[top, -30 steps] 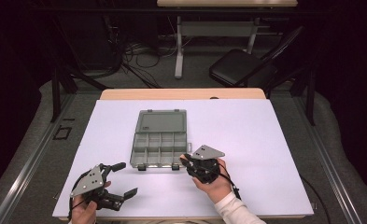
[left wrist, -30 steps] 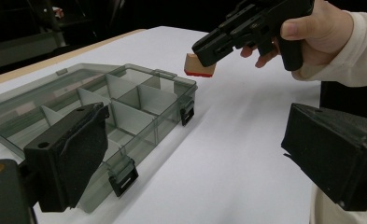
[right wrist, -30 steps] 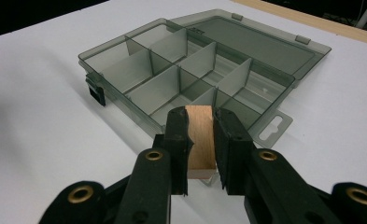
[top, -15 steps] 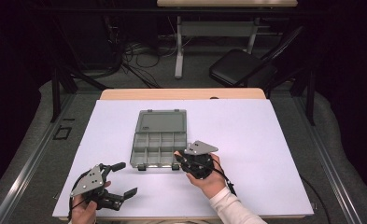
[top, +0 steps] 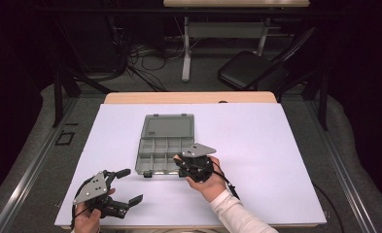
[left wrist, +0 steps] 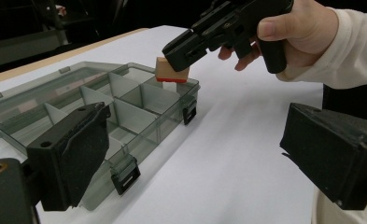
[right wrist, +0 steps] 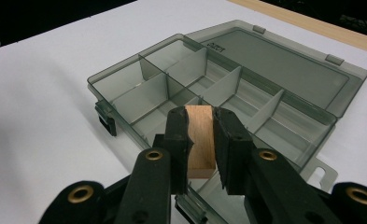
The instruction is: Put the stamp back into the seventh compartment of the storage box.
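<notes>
Right gripper (right wrist: 201, 140) clamped on wooden block (right wrist: 201, 140) above organizer box (right wrist: 284, 70)

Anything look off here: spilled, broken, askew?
Nothing stands out. The compartment box lies flat on the white table, lid open, its compartments looking empty. The right gripper is shut on a wooden block above the box's near corner. The left gripper rests open on the table.

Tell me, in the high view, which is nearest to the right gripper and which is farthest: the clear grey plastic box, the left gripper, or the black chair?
From the right gripper:
1. Clear grey plastic compartment box, right beside it, under its tip.
2. Left gripper, lower left near the table's front edge.
3. Black chair, far behind the table, on the floor.
</notes>
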`<state>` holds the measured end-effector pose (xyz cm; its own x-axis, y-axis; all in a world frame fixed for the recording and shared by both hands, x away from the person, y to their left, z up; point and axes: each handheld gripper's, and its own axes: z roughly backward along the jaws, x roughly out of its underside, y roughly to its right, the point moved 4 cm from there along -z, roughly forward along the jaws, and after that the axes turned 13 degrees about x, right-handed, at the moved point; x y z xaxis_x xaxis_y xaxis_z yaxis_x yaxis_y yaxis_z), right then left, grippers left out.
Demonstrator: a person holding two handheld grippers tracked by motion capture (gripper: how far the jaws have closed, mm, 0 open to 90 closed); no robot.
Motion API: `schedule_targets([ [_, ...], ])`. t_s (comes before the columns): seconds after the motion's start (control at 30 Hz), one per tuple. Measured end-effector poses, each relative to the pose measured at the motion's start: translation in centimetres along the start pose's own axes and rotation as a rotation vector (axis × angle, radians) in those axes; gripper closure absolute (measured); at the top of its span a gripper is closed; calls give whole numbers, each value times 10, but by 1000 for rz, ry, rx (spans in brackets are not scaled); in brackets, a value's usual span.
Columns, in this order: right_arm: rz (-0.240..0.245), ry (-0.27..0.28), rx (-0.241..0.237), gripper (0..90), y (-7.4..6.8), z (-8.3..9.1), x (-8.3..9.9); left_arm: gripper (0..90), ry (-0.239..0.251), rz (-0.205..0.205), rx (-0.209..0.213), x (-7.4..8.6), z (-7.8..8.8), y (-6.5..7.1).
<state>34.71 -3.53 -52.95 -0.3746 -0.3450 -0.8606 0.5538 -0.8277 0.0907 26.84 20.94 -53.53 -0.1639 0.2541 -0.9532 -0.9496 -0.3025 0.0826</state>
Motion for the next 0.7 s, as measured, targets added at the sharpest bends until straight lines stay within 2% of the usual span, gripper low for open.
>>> schedule_targets([
  [0.33,19,-12,-4,765,-9,-12,-7,79,8,2,10,0,0,0],
  [0.7,17,-17,2,765,-9,-16,-8,79,6,2,3,0,0,0],
])
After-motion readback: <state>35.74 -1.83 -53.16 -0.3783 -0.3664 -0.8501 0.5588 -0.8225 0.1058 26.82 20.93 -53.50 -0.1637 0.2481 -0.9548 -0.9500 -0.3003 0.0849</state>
